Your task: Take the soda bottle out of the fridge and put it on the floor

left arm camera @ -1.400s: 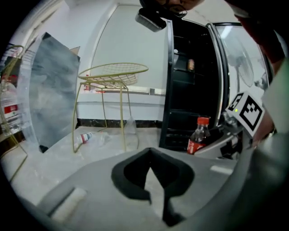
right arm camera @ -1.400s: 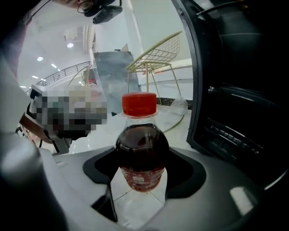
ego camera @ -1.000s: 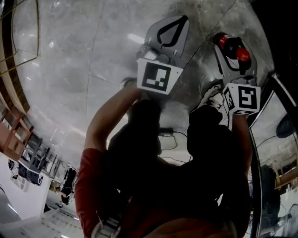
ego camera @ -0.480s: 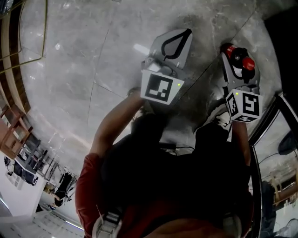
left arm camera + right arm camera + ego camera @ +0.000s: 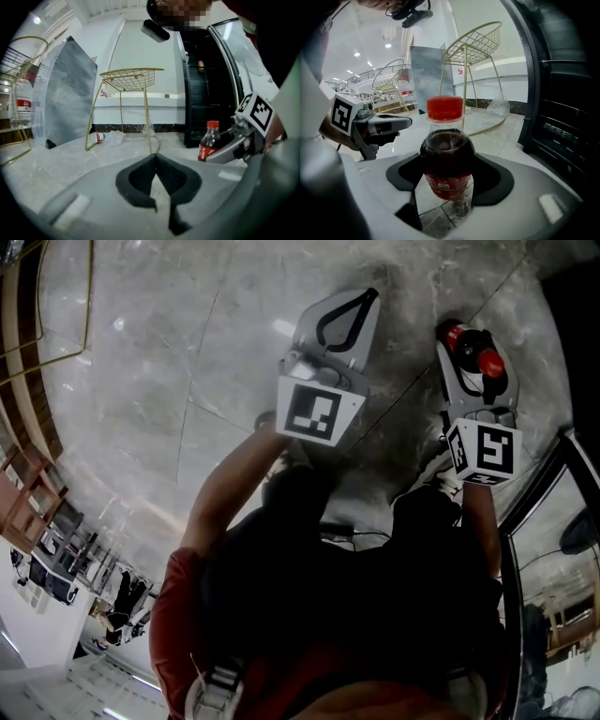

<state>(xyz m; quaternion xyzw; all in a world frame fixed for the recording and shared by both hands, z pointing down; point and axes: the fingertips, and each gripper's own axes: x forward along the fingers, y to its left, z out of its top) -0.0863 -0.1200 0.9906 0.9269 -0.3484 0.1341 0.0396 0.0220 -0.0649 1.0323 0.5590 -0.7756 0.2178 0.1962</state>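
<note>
Pinching a clear plastic soda bottle [image 5: 446,154] of dark cola with a red cap, the right gripper [image 5: 449,171] has its black pads pressed on either side of the bottle's body, which holds the jaws wide. A red label band wraps the bottle's lower part; its white print is too small to read. The bottle stands upright between the jaws over the grey marble tile floor [image 5: 454,213]; whether its base touches the tiles cannot be told.

Off to that gripper's left and apart from it, the left gripper [image 5: 155,161] has its jaw tips pressed together with nothing between them. Each gripper carries one black-and-white marker cube [image 5: 314,413], patterns only, no words.

Ahead of the left gripper stands a gold wire stool [image 5: 129,93], and a crumpled clear bottle with a red label [image 5: 101,137] lies beneath it. Further to its left are a leaning grey slab [image 5: 70,89], a second gold wire stool [image 5: 23,56] and an upright clear bottle with a red-and-white label [image 5: 21,105], unreadable. A black fridge [image 5: 562,103] stands close on the right gripper's right.

Count: two grippers, one cola bottle, two other bottles, two stools, one fridge.
</note>
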